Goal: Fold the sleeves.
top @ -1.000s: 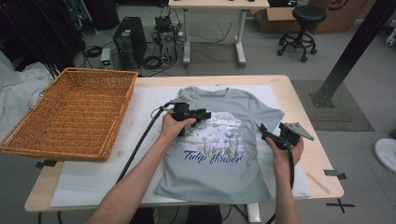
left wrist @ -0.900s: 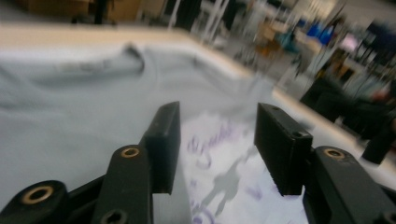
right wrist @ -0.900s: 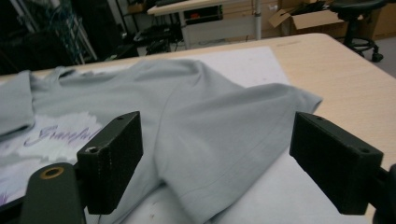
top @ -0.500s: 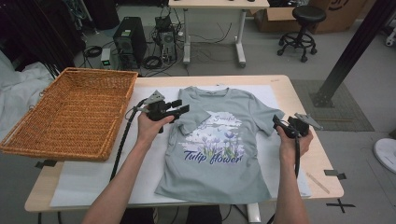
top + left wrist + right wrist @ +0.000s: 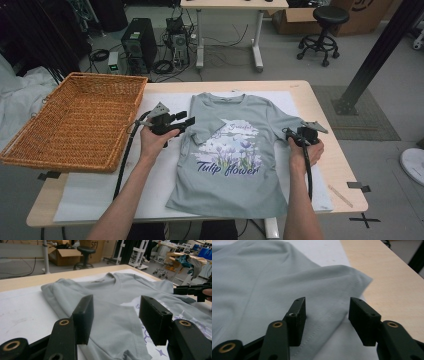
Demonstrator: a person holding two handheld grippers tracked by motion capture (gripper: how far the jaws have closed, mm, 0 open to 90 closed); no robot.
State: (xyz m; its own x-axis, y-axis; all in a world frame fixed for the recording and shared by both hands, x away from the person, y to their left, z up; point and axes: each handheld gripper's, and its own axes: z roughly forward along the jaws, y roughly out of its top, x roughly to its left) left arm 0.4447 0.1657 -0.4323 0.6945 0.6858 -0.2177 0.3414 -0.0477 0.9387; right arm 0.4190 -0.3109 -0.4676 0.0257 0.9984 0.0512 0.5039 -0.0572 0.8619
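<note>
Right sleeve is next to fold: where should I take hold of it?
Grip the sleeve at its stitched hem, coming in from the table's right edge. The hem lies flat beside bare table, and the right hand-held gripper already straddles it, jaws apart.
</note>
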